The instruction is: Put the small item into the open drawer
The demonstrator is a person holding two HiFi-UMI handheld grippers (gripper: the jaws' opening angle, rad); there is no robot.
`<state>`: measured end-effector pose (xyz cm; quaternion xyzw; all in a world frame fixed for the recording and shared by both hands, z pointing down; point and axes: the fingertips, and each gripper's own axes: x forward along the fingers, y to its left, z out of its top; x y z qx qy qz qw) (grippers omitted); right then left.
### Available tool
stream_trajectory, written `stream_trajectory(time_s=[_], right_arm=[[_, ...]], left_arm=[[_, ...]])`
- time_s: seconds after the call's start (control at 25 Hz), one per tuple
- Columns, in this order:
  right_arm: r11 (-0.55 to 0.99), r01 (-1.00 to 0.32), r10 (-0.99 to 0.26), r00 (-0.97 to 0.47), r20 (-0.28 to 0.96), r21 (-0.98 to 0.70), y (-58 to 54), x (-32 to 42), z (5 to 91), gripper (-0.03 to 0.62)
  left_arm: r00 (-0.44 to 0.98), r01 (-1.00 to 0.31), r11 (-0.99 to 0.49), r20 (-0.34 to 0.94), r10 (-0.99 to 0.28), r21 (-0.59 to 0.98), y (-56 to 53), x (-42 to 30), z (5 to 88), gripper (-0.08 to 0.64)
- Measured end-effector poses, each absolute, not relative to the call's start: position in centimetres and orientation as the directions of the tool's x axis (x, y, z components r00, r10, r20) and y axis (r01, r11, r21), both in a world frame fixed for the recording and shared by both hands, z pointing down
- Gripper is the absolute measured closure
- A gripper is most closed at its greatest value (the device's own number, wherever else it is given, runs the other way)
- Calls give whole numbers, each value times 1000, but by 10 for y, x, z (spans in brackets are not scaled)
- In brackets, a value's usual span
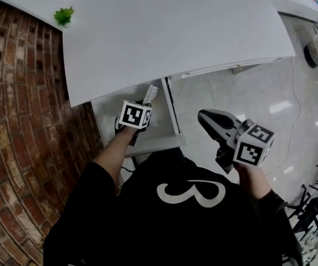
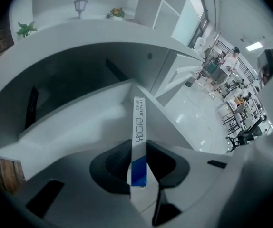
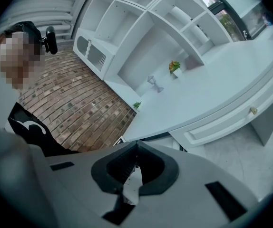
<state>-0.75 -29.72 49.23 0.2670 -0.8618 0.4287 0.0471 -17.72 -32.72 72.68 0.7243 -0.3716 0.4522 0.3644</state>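
One slim box [image 2: 139,122] (blue-ended), clamped in left tool [image 2: 139,145], overhangs one drawer [image 1: 108,108].

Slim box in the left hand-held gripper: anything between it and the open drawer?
Nothing visible. The left hand-held gripper clamps the slim box, whose tip points into the open drawer with no object ahead.

Bright, even light, glare on the glossy floor [image 1: 281,107], gripper views bulging and dark-cornered.
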Motion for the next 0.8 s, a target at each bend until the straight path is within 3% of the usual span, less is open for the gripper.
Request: stream_trajectory(time_s=[0.68,0.8], right_arm=[[468,-489,-405,-859,314,-736,-291,-3,501,581],[471,-489,-405,-859,312,-734,-290,-4,501,581]], left_arm=[[230,-863,-497,943,-238,85,-333,-177,738,465],[242,-863,-497,940,-242,94,-334,-179,734,412]])
